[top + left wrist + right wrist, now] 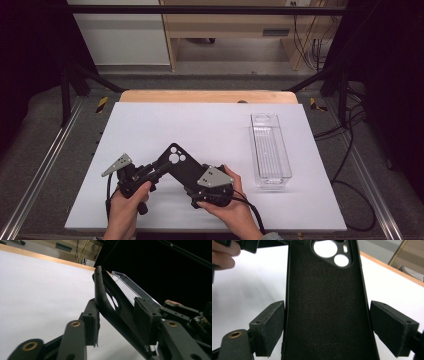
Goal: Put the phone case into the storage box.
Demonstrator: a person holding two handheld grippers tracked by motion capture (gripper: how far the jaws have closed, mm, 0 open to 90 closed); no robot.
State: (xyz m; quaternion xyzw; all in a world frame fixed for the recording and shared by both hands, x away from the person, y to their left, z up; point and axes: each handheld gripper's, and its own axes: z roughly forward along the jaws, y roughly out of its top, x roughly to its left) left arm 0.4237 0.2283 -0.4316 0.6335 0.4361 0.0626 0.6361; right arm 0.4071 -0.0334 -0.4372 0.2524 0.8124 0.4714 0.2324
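A black phone case (177,161) with round camera cut-outs hangs tilted above the white table (200,120), held between both grippers. My left gripper (156,169) comes in from the left, and its pads press on the case's camera end (110,305), one on each face. My right gripper (194,181) grips the other end from the lower right. In the right gripper view the case's felt-lined inside (324,310) faces the camera, and my right gripper (327,327) is shut across its width. The person's hands hold both grippers near the front edge.
A clear, empty rectangular plastic box (270,147) stands lengthwise on the table's right side, and its rim (130,286) appears behind the case. A wooden strip (210,96) runs along the table's far edge. Cables trail over the floor to the right.
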